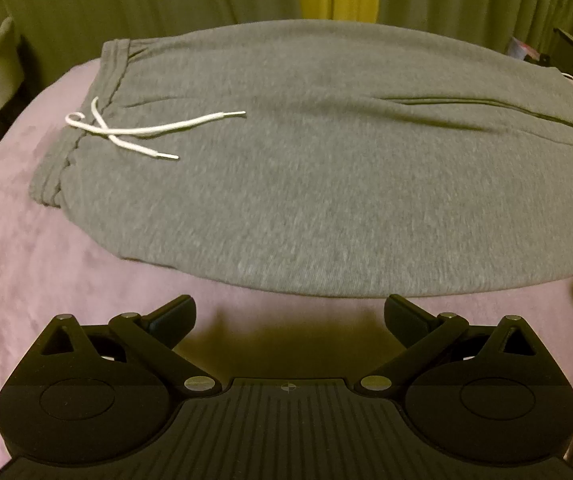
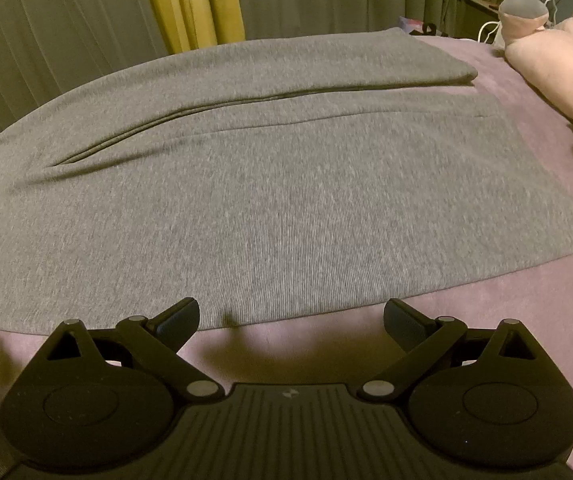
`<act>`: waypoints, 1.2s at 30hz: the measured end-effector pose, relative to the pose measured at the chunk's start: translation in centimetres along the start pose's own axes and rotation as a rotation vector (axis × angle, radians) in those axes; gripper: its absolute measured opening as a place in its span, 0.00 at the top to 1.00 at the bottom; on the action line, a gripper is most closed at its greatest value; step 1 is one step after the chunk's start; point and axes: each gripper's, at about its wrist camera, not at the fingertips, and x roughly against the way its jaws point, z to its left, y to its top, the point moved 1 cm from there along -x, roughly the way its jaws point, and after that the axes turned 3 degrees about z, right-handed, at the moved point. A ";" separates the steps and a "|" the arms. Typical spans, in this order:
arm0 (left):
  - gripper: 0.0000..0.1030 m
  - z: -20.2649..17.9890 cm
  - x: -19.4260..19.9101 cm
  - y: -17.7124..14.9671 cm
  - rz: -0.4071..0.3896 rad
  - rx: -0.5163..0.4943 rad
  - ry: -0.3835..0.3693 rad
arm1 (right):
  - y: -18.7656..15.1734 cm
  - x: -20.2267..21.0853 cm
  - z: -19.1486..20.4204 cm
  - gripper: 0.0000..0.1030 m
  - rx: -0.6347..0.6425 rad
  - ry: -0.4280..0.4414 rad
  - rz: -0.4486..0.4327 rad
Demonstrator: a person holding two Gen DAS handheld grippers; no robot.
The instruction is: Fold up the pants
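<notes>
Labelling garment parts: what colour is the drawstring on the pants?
White. The drawstring lies loose by the waistband of the grey pants; clearest in the left wrist view.

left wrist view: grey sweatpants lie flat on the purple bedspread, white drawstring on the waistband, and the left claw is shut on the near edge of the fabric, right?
Not quite. In the left wrist view the left claw is open, short of the grey sweatpants, gripping nothing. The rest holds: they lie flat on the purple bedspread, with the white drawstring at the waistband.

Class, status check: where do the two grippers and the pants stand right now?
Left gripper open, empty, short of pants. Right gripper open, empty, at near edge. Pants flat, unfolded on bed. Drawstring loose; plush toy beside cuffs.
</notes>
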 end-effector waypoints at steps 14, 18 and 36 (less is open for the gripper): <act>0.00 0.2 0.0 0.0 0.008 0.017 -0.015 | 0.0 -0.1 0.0 0.04 0.002 -0.003 0.001; 0.00 0.2 0.0 0.0 0.010 0.018 -0.016 | -0.1 -0.1 0.0 0.04 0.002 -0.003 0.001; 0.00 0.3 -0.1 0.1 0.020 0.027 -0.026 | 0.0 -0.1 -0.1 0.04 0.002 -0.003 0.002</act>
